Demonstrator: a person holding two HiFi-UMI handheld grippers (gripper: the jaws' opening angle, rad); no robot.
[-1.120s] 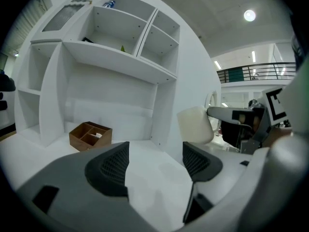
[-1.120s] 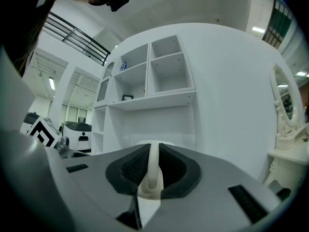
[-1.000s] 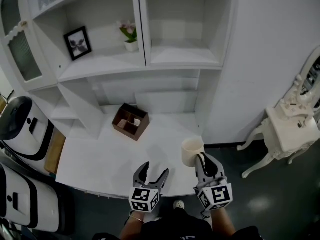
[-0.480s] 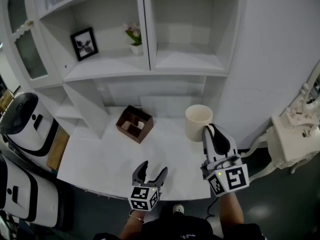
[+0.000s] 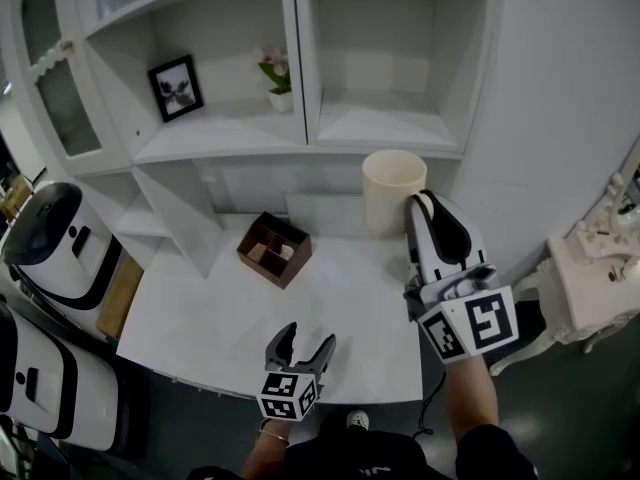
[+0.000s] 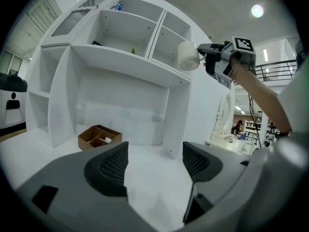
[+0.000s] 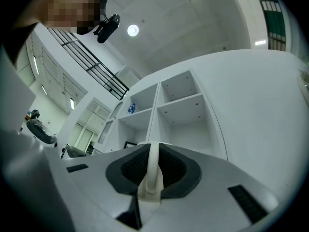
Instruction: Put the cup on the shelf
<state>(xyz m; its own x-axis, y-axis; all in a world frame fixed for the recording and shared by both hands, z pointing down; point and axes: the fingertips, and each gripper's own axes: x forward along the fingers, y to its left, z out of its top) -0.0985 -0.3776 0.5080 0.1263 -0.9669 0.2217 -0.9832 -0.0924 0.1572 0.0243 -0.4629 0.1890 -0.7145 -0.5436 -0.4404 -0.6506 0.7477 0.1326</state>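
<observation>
Cup [image 5: 392, 188] raised to shelf [image 5: 390, 128] height, right gripper [image 5: 420, 206] jaws pinching its wall, left gripper [image 5: 302, 340] jaws apart, empty; next reach in

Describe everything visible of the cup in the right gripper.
The cup is plain, cream-coloured, cylindrical and matte, with no handle visible. It is roughly upright, mouth up, held clear of the desk in front of the right-hand shelf compartment. The right gripper pinches its wall at the rim; nothing else touches it.

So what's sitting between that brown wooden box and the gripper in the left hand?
Nothing. The head view shows only bare white tabletop between the brown box and the open left gripper.
</observation>
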